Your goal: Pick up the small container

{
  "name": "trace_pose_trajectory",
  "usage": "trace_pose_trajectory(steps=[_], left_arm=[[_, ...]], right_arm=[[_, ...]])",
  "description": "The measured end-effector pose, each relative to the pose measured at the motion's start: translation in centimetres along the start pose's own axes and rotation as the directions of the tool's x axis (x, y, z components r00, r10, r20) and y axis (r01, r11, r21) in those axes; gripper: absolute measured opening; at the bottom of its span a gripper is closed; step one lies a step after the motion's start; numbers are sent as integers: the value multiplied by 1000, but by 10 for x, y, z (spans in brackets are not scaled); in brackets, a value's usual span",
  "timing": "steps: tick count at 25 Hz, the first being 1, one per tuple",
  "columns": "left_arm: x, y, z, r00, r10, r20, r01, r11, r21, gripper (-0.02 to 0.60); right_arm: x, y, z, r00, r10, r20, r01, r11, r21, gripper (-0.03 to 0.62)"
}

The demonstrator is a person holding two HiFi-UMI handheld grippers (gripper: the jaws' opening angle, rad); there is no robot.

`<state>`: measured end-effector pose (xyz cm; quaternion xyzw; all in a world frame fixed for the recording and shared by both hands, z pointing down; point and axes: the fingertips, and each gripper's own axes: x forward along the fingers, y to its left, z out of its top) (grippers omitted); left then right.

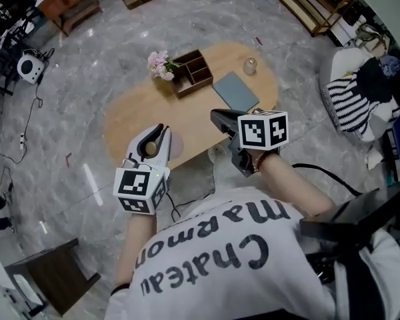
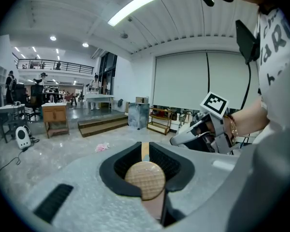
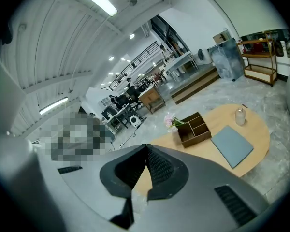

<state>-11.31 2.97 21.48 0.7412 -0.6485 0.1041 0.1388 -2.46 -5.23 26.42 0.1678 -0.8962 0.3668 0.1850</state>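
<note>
My left gripper (image 1: 160,131) is shut on a small container (image 1: 150,149) with a round woven-wood lid (image 2: 145,179). It holds the container up over the near left edge of the oval wooden table (image 1: 137,112). The lid fills the gap between the jaws, and the container's body is hidden below it. My right gripper (image 1: 220,120) hangs over the table's near edge with its jaws shut and nothing between them (image 3: 145,148). It also shows in the left gripper view (image 2: 181,140). A small glass jar (image 1: 250,65) (image 3: 239,116) stands at the table's far right.
On the table are a dark wooden organiser box (image 1: 192,72) (image 3: 194,128), pink flowers (image 1: 160,64) beside it, and a grey pad (image 1: 235,91) (image 3: 231,144). A striped cushion (image 1: 350,102) lies to the right, a dark stool (image 1: 50,272) near left, and cables on the marble floor.
</note>
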Motion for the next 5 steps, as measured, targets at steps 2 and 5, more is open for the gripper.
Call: trace_pose_trajectory(steps=[2,5], left_arm=[[23,13,2,1000,9,-11,-9,1000,-1,58],[62,33,2,999,27,-31,-27,1000,-3,58]], right_arm=[[14,-18,15,1000,-2,-10,2,1000,-2,12],[35,-50,38,1000,-10,-29,10,1000,1,12]])
